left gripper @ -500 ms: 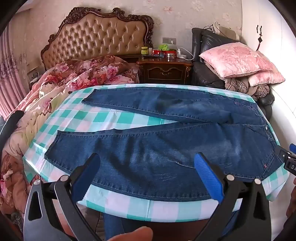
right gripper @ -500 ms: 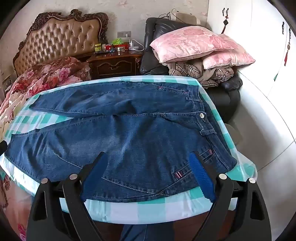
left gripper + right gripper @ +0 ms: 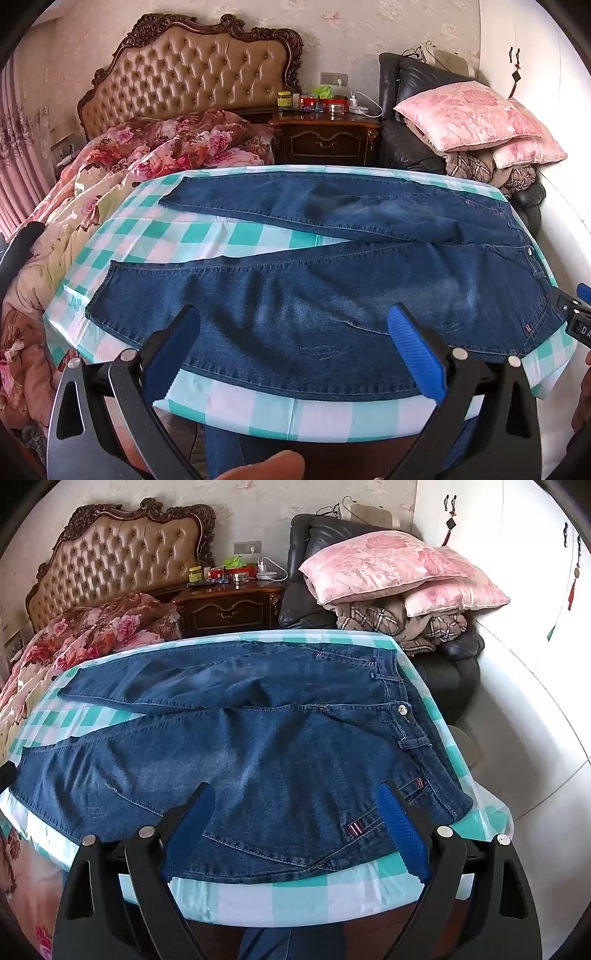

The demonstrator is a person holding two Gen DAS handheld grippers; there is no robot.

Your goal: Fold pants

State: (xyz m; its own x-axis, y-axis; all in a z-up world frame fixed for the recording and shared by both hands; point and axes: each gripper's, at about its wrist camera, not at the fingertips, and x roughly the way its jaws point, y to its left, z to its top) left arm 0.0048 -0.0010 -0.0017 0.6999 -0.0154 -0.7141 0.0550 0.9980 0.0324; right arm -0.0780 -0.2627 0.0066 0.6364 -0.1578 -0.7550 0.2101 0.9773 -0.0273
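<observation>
Above the jeans' [image 3: 317, 314] near edge, both tools [image 3: 293, 343] [image 3: 295, 819] hover agape.

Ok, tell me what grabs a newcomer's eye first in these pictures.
The dark blue jeans spread flat, legs apart, across the green-and-white checked tablecloth fill the middle. The left gripper and right gripper hover at the near edge, jaws open. Behind stand the tufted headboard and pink pillows.

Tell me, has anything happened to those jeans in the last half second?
Hardly anything. Both the left gripper and the right gripper hang open over the near edge of the jeans, holding nothing, just as before; each view shifted only very slightly. The jeans lie flat and unfolded on the checkered tablecloth, legs spread apart, exactly where they were.
</observation>
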